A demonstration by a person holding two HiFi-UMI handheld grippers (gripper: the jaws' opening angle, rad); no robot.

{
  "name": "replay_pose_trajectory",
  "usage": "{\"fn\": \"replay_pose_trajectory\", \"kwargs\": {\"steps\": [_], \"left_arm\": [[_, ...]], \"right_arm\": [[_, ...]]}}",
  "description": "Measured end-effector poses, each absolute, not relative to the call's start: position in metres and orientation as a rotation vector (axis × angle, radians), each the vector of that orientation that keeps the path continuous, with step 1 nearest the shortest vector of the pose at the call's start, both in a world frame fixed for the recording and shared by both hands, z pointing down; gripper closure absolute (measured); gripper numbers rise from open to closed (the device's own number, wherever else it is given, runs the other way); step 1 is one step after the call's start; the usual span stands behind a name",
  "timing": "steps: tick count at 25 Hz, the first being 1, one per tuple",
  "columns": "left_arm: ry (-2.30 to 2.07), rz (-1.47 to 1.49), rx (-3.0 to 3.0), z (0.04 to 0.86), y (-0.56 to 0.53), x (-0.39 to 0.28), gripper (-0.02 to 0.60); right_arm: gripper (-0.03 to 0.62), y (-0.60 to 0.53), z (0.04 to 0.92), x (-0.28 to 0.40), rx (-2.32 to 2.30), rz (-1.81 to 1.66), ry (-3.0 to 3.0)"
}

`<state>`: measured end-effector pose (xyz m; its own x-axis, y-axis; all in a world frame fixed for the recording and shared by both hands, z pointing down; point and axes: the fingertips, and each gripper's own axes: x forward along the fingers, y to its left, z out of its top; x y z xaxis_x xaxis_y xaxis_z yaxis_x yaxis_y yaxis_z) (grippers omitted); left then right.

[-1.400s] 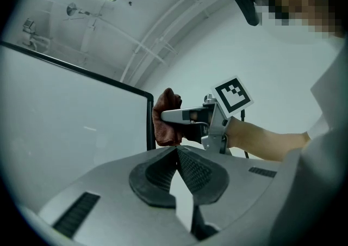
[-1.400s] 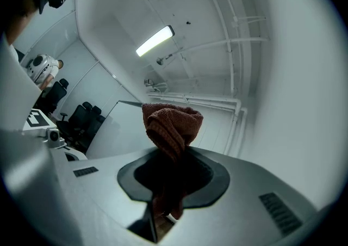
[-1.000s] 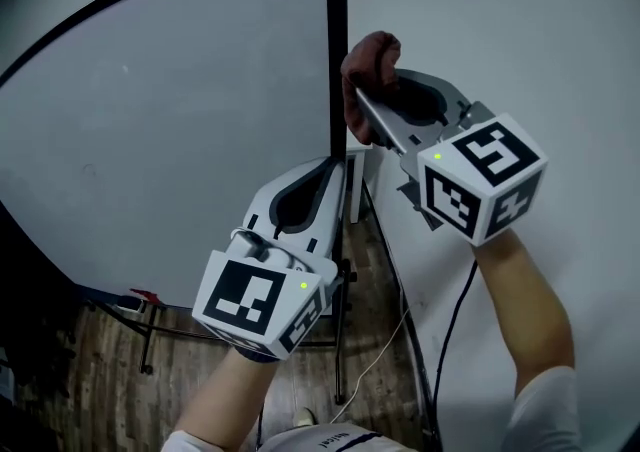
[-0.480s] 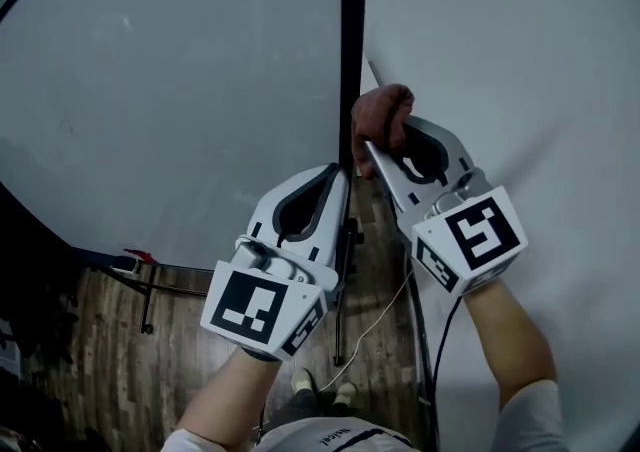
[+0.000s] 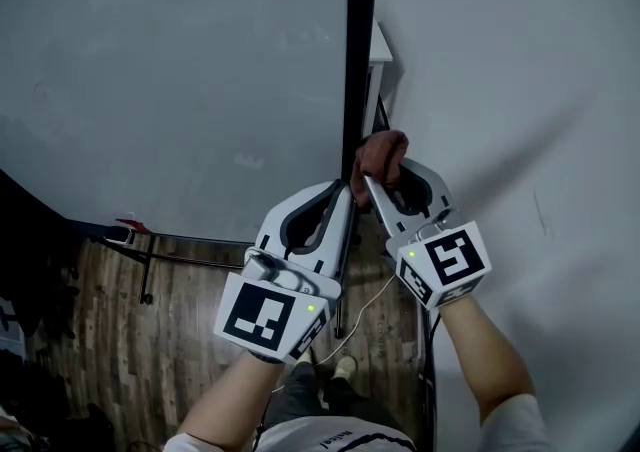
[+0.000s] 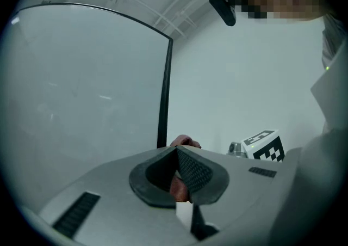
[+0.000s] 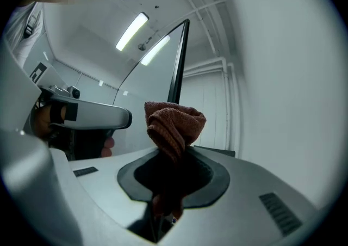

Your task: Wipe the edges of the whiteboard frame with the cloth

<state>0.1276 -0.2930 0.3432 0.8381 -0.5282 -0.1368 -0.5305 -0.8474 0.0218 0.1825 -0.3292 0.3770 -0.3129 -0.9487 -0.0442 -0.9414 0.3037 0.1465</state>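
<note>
At black frame edge [image 5: 358, 60] | right fingers [image 7: 255, 185] grip bunched terry cloth [image 5: 380, 152] | left fingers [image 6: 98, 185] closed

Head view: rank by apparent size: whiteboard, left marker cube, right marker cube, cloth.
1. whiteboard, by far the largest.
2. left marker cube, somewhat larger than the right one, though it may just be nearer the camera.
3. right marker cube.
4. cloth, partly hidden in the right gripper.

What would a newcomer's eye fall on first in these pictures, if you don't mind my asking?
The reddish-brown cloth, bunched in the right gripper, stands out at the centre of the head view, right at the black vertical whiteboard frame. Just below and left of it, the left gripper is shut, its tip close beside the same frame edge.
</note>
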Motion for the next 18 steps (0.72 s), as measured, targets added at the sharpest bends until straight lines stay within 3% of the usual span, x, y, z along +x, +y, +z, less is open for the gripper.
{"fn": "replay_pose_trajectory", "kwargs": {"steps": [18], "left_arm": [[0.889,0.11,-3.087,0.418,-0.293,0.123,0.574]], "right_arm": [[0.519,-0.331,0.451,0.178,1.828,-0.103,-2.422]]}}
